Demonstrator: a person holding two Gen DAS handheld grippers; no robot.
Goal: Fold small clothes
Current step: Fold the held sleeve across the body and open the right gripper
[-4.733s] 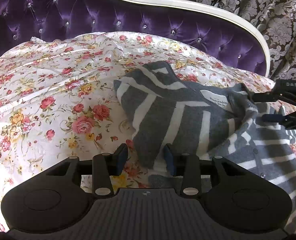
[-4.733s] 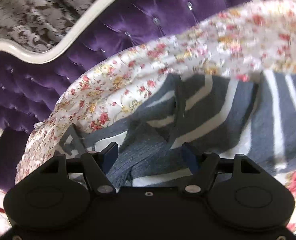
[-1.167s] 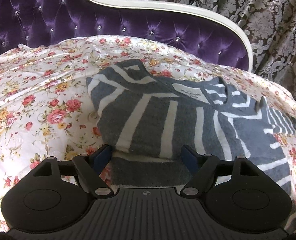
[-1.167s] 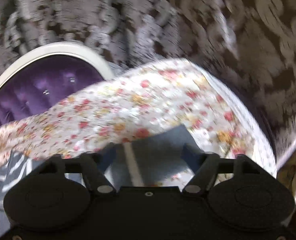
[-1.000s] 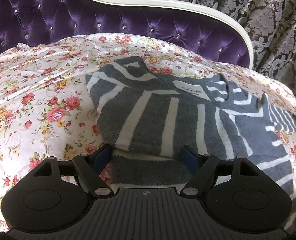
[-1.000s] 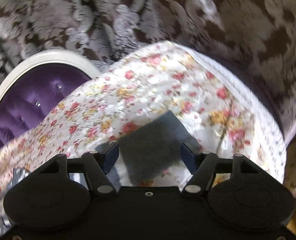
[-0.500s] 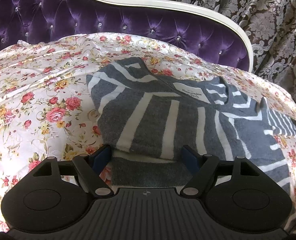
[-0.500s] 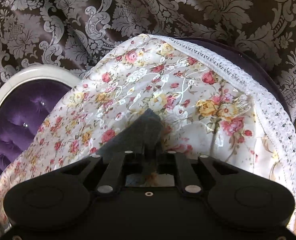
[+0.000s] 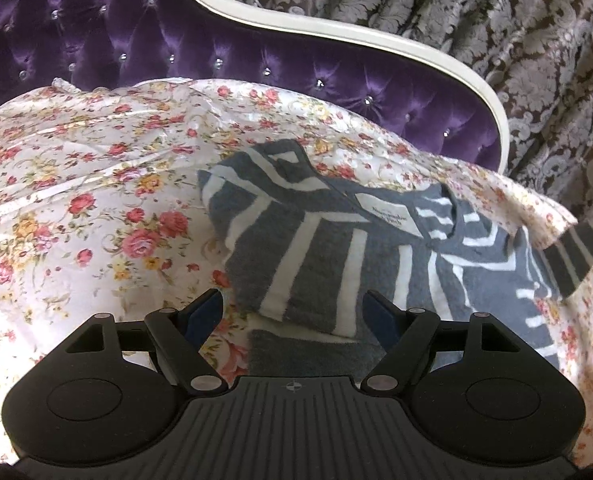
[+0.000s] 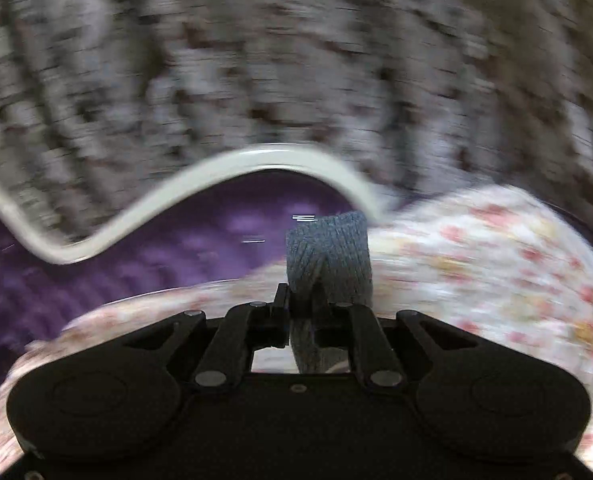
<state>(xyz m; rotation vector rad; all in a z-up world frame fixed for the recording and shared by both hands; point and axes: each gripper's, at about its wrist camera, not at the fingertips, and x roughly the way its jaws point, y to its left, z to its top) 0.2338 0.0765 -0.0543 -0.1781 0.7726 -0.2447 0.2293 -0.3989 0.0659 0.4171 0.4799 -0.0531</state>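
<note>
A grey sweater with white stripes (image 9: 336, 256) lies on the floral sheet (image 9: 96, 208), its left sleeve folded over the body and a white label at the neck. My left gripper (image 9: 294, 314) is open and empty, hovering just in front of the folded sleeve's end. At the far right the other sleeve (image 9: 576, 256) is lifted off the sheet. My right gripper (image 10: 302, 308) is shut on the grey ribbed cuff (image 10: 328, 256) of that sleeve, which sticks up between the fingers. The right wrist view is blurred by motion.
The sheet covers a purple tufted sofa (image 9: 216, 60) with a white curved frame (image 9: 336, 36). Grey damask curtains (image 9: 496, 20) hang behind. The sheet's right edge drops off near the lifted sleeve.
My right gripper closed on the sleeve cuff and has lifted and swung it; the sleeve now rises off the sheet at the right. The left gripper has drifted slightly.
</note>
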